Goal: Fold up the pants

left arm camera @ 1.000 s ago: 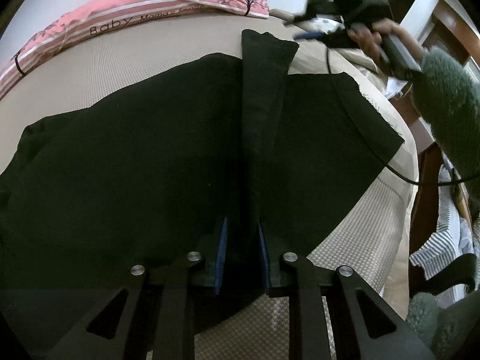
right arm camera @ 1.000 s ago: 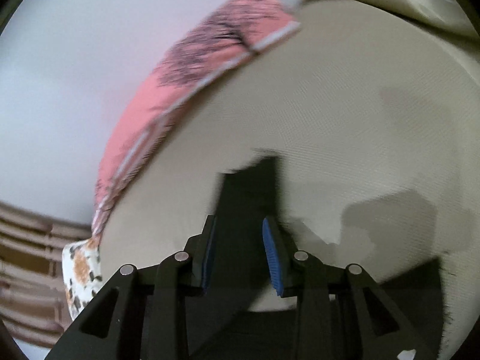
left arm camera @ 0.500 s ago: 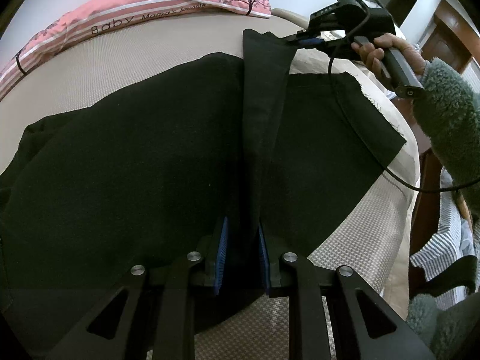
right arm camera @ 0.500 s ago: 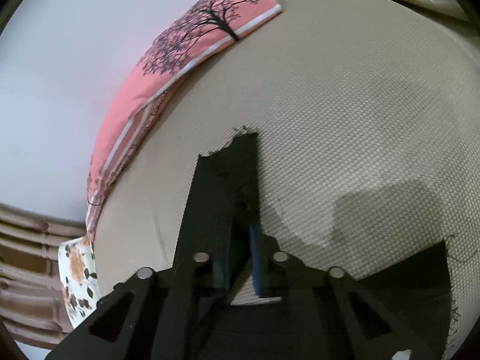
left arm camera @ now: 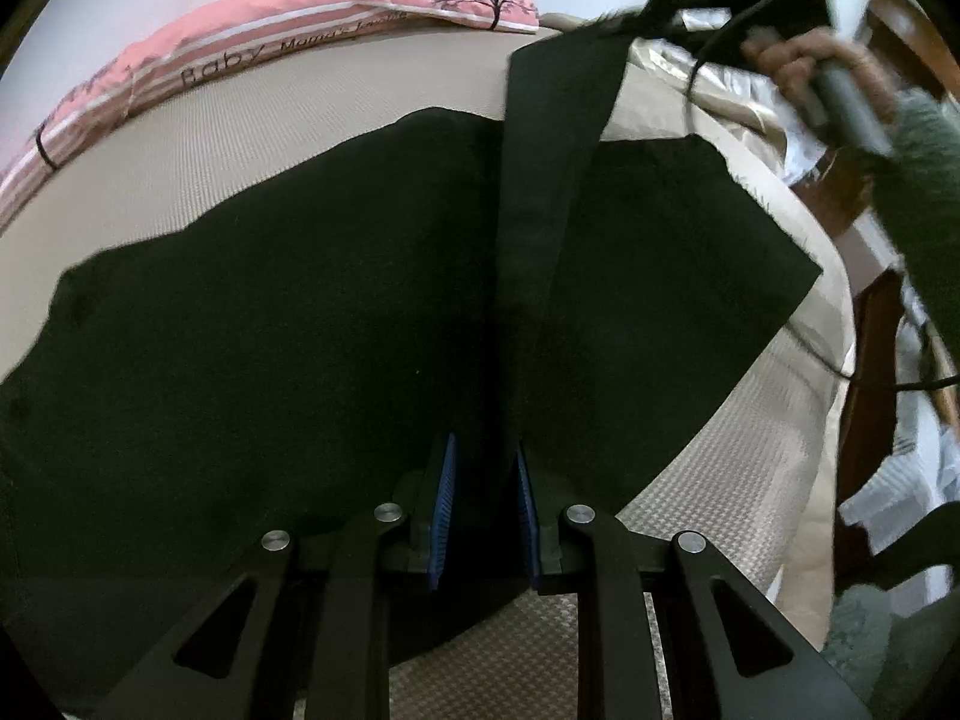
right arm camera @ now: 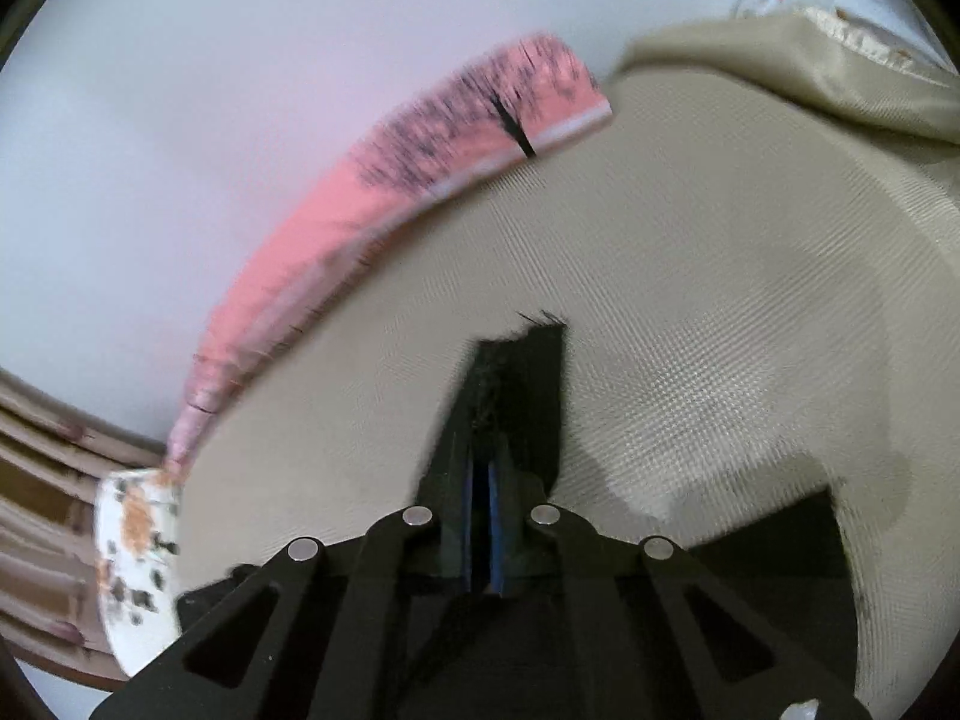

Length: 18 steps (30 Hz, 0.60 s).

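Note:
Black pants (left arm camera: 270, 330) lie spread over a beige mattress (left arm camera: 210, 138). A raised strip of their edge (left arm camera: 540, 192) runs taut from my left gripper (left arm camera: 483, 516) up to my right gripper (left arm camera: 654, 6) at the far end. In the left wrist view the left jaws are shut on the near end of this strip. In the right wrist view my right gripper (right arm camera: 483, 534) is shut on the frayed hem corner (right arm camera: 528, 378), held just above the mattress (right arm camera: 690, 276). A hand (left arm camera: 798, 60) in a grey-green fuzzy sleeve holds the right gripper.
A pink pillow (left arm camera: 270, 30) printed with trees and lettering lies along the mattress's far edge by the white wall. Bunched beige and white bedding (right arm camera: 810, 60) sits at the far right corner. Striped cloth (left arm camera: 900, 468) and wooden furniture stand off the bed's right side.
My right gripper closed onto the pant hem corner and lifted it off the mattress, pulling the strip taut and higher. The left gripper kept its hold in place.

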Available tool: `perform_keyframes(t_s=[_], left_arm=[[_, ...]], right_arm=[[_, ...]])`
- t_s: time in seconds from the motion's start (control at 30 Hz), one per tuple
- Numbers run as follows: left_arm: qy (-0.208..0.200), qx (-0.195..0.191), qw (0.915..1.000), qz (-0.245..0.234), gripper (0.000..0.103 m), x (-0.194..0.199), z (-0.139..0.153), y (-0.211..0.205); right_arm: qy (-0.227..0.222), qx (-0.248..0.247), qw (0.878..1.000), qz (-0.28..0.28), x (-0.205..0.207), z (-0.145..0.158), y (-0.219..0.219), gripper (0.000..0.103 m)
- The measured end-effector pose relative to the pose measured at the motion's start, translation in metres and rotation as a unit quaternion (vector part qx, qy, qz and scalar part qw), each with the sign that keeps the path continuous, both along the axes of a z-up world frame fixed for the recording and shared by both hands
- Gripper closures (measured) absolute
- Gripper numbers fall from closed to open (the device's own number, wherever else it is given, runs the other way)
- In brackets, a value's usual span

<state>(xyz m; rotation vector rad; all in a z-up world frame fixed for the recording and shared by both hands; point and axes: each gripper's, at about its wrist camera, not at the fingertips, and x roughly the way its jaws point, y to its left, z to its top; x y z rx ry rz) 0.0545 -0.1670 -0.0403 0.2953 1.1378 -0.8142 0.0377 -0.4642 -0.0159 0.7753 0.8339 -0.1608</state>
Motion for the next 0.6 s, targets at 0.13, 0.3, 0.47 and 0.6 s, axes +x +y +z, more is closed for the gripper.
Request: perform_keyframes(t_s=[0.13,0.3,0.47,0.6], left_arm=[[-0.020,0.017,0.9996,-0.011,0.083,-0.004,0.002,-0.006],[-0.057,0.020,0.9977,-0.030,0.083,-0.011,0.011,-0.013],[-0.062,0.023,0.9967,-0.048,0.083,-0.014,0.008,-0.017],[-0.067,0.035,0.9946,-0.072,0.083,-0.023,0.004,-0.021]], right_arm=[[-0.027,-0.015,0.999,-0.024,-0.047,0.035,-0.001,0.099],[-0.016,-0.023,0.997,-0.071,-0.118,0.042,-0.007,0.099],[0.048,0.008,0.990,-0.131,-0.191,-0.009,-0.010,0.099],[0.079,0.048,0.983,-0.159,-0.216,-0.052,-0.013,0.100]])
